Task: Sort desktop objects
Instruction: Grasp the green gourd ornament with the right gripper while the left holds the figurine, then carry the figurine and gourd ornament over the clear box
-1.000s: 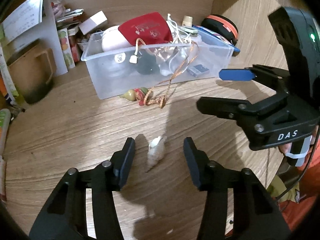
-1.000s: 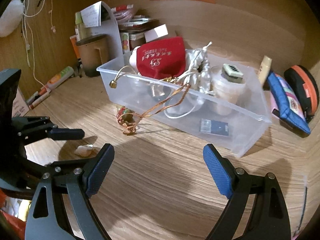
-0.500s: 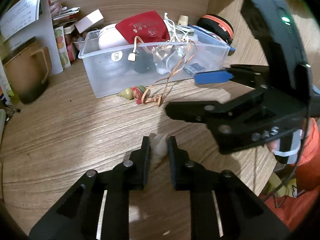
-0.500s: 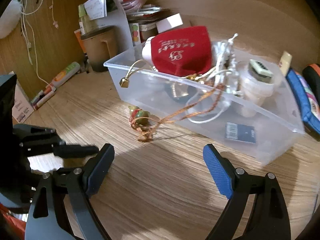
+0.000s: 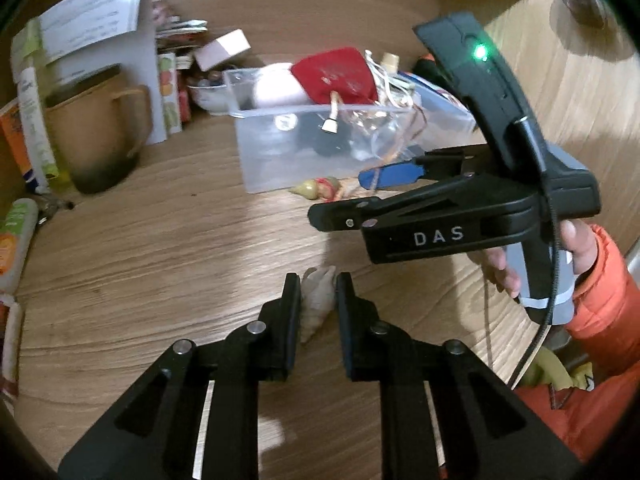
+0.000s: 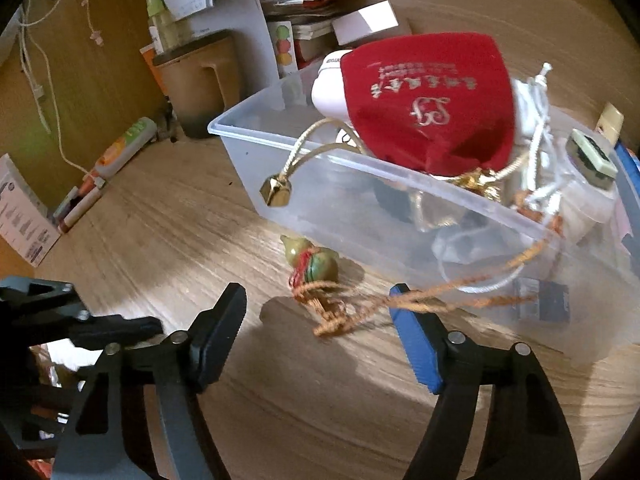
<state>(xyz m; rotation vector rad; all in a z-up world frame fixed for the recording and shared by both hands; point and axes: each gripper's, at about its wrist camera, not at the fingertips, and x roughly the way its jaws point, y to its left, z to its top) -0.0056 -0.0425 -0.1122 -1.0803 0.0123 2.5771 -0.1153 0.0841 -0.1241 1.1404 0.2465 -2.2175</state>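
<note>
**Inspector:** Two views were examined. What did the left wrist view show?

**Assistant:** The left gripper (image 5: 318, 300) was closed down on a pale seashell (image 5: 317, 292), its two black fingers (image 5: 291, 304) pressed against the shell's sides. The shell sat low over the wooden desk (image 5: 160, 256); whether it touched the desk could not be told. Farther off stood a clear plastic bin (image 5: 280, 160) holding a red pouch (image 5: 336, 76). A small gourd charm (image 5: 318, 188) lay on the desk just beside the bin's near wall. The right gripper (image 5: 348, 196) hung to the right, above the desk, held in a hand (image 5: 576, 248).

**Inspector:** And the right wrist view?

**Assistant:** The right gripper (image 6: 320, 320) stood wide open, holding nothing. The gourd charm (image 6: 312, 260) and its braided cord (image 6: 400, 300) lay between and just beyond the fingertips. The cord ran up over the bin (image 6: 360, 216) rim. The red pouch (image 6: 432, 100) rested atop the bin's contents. A brown mug (image 6: 200, 80) stood at the far left.
</note>
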